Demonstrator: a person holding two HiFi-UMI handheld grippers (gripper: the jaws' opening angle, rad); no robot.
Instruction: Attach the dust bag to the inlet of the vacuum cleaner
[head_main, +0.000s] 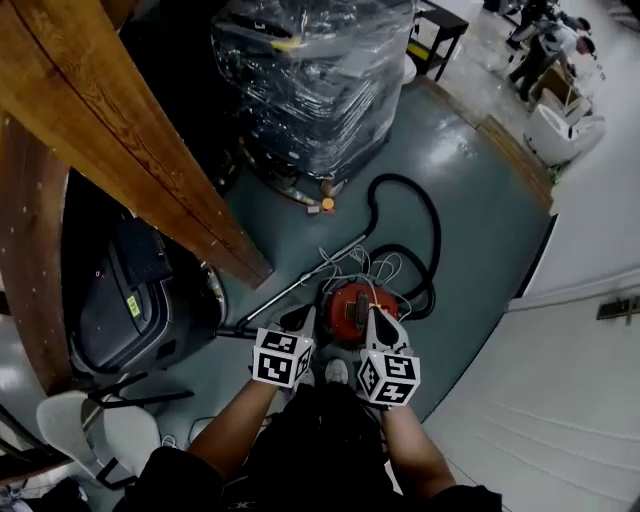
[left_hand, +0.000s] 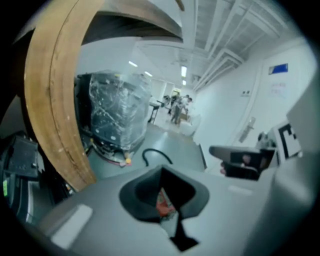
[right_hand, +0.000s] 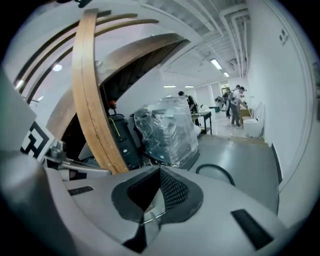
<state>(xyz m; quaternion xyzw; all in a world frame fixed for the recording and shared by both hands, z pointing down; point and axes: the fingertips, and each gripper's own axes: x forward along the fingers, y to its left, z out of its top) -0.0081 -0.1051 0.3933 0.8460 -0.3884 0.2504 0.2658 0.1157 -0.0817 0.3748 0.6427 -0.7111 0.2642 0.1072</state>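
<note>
The red vacuum cleaner (head_main: 350, 305) sits on the grey floor directly below both grippers, with a white cord piled on top of it. Its black hose (head_main: 425, 240) loops away behind it, and a metal wand (head_main: 300, 285) runs off to the left. My left gripper (head_main: 305, 320) and right gripper (head_main: 378, 320) hang side by side high above it, both shut with nothing held. In the left gripper view a strip of the red vacuum (left_hand: 162, 202) shows under the shut left gripper (left_hand: 161, 170). The right gripper (right_hand: 160, 170) shows closed pads. No dust bag can be made out.
A plastic-wrapped pallet (head_main: 315, 80) stands beyond the vacuum. A slanting wooden beam (head_main: 130, 150) crosses at the left above a black machine (head_main: 140, 300). A white chair (head_main: 90, 430) is at the lower left. People (head_main: 545, 45) stand far off. A white wall (head_main: 590, 330) bounds the right.
</note>
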